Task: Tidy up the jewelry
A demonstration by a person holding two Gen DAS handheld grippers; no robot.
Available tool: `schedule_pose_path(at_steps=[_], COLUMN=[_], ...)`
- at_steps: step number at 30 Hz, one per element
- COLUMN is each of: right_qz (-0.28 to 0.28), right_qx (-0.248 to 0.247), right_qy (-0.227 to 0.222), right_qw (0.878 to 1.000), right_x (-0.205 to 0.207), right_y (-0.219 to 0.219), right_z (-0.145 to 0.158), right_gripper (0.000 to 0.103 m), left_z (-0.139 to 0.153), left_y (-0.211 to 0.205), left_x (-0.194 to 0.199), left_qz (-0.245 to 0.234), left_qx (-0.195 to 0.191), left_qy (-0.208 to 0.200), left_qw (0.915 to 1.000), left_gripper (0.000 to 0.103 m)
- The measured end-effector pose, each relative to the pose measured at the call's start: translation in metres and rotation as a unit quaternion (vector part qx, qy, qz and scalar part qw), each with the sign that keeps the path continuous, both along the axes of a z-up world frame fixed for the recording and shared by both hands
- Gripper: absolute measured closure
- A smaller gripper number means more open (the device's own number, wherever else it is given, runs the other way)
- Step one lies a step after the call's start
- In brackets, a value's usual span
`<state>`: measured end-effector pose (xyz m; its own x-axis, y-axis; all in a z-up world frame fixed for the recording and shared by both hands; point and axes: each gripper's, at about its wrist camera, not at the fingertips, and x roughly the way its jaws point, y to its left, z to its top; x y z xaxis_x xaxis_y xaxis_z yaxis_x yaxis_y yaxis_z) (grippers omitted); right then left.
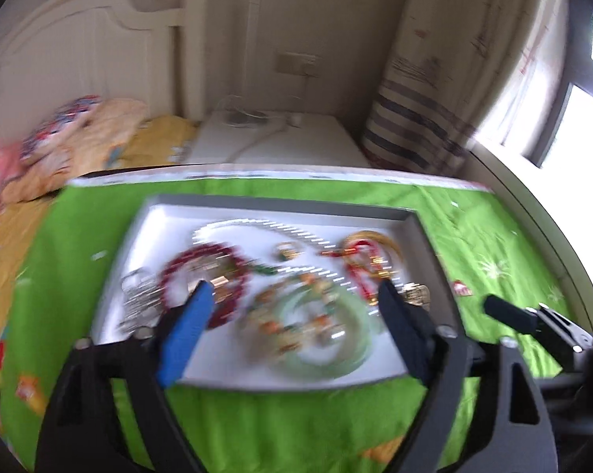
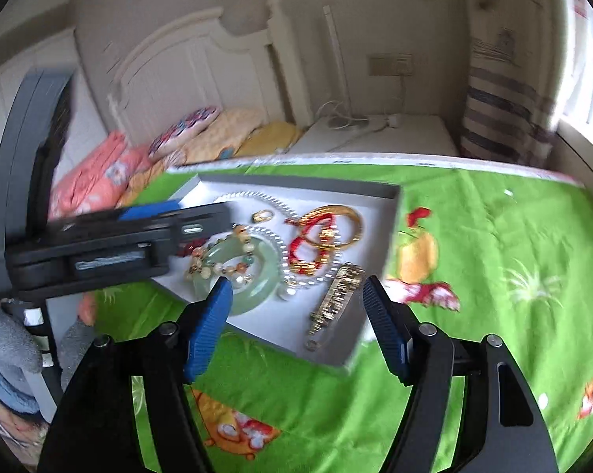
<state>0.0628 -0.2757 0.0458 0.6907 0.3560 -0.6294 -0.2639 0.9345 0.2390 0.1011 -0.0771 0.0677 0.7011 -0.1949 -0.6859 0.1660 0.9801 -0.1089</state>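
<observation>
Both claws hang released and empty over the grey tray [image 2: 391, 213] of tangled jewelry: the left claw [image 1: 292, 295] above the red bead bracelet [image 1: 205, 272], the right claw [image 2: 296, 291] near the jade bangle [image 2: 257, 276] and gold watch band [image 2: 337, 295]. The pearl strand [image 1: 264, 226], red cord and gold bangle [image 2: 335, 216] overlap, so lifting one piece may drag its neighbours out; the two claws also sit close enough to collide. The tray lies on a green printed cloth [image 2: 493, 276] on the counter, with a bed [image 2: 201, 138] far left and a curtained window far right.

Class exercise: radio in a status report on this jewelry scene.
Left gripper open, empty. Right gripper open, empty. Jewelry heaped in grey tray; jade bangle nearest. Pieces overlap, nothing else in the way.
</observation>
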Motion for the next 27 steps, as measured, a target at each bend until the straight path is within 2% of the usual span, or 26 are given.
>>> schedule_pose_path(at_steps=[4,7,11,15,18,20,27], right_qz=[-0.022,-0.025,-0.049,-0.089,-0.119,-0.133,-0.175], right_qx=[0.027,0.043,0.007,-0.069,-0.059,-0.071,-0.112], right_qy=[0.016,0.02,0.009,0.015,0.003,-0.006,0.017], right_qw=[0.999,0.999,0.999,0.994,0.991,0.989,0.978], right_x=[-0.017,-0.042,-0.068,-0.07,-0.069,-0.069,-0.058], right_y=[-0.011,-0.004,0.017,0.042,0.047,0.051,0.05], right_z=[0.0,-0.004,-0.007,-0.012,-0.009,-0.012,-0.022], right_gripper=[0.031,0.028,0.016,0.017,0.016,0.016,0.017], left_z=[0.0,-0.001,-0.015,-0.024,-0.03,-0.034,-0.04], left_y=[0.028,0.046,0.065,0.068,0.059,0.056,0.04], left_x=[-0.037,-0.07,-0.097,-0.091,-0.089,-0.086,-0.088], left_qz=[0.06,0.099,0.166,0.145,0.124,0.109,0.073], left_qx=[0.016,0.026,0.03,0.021,0.057,0.055,0.065], left_qy=[-0.022,-0.042,-0.054,-0.041,-0.04,-0.033,-0.02], left_qw=[0.9978,0.9939,0.9841,0.9883,0.9898,0.992,0.995], left_gripper=[0.002,0.002,0.002,0.002,0.002,0.002,0.002])
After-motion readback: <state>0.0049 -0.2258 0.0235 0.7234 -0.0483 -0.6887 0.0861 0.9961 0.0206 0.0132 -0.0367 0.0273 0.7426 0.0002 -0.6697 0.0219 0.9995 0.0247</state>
